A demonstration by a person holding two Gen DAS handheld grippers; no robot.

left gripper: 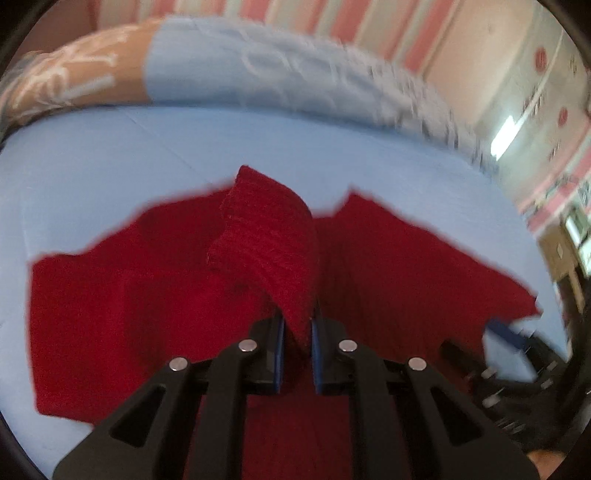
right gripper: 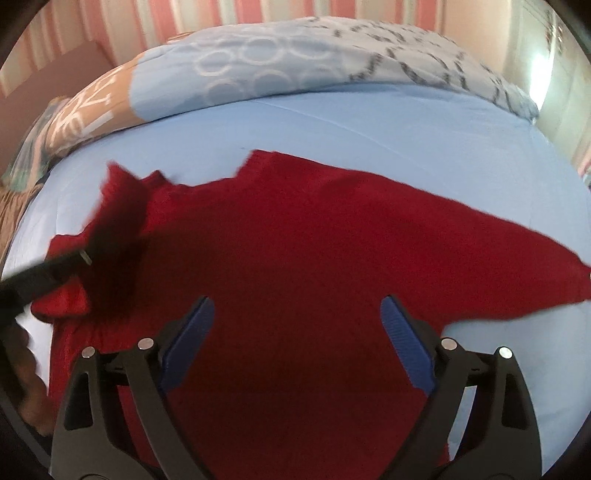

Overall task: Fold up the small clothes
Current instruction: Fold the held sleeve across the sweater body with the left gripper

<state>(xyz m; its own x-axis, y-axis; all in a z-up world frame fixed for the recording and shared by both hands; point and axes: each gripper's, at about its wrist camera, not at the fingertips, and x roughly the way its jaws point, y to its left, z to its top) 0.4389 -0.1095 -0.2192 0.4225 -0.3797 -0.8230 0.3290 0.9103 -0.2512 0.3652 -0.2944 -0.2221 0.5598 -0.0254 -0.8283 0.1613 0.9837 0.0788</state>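
A red knitted sweater (left gripper: 110,295) lies spread on the light blue bed sheet (left gripper: 110,177). My left gripper (left gripper: 297,328) is shut on a ribbed sleeve or cuff of the sweater (left gripper: 266,236) and holds it lifted above the rest. In the right wrist view the sweater (right gripper: 295,251) fills the middle, and the left gripper (right gripper: 83,254) shows at the left edge with the raised red cloth. My right gripper (right gripper: 297,321) is open and empty, just above the sweater's body. It also shows blurred at the lower right of the left wrist view (left gripper: 506,343).
A bunched patterned duvet (right gripper: 295,62) in blue, white and tan lies along the far side of the bed. A pink and white striped wall (right gripper: 184,14) stands behind it. Furniture (left gripper: 565,251) stands off the bed's right edge.
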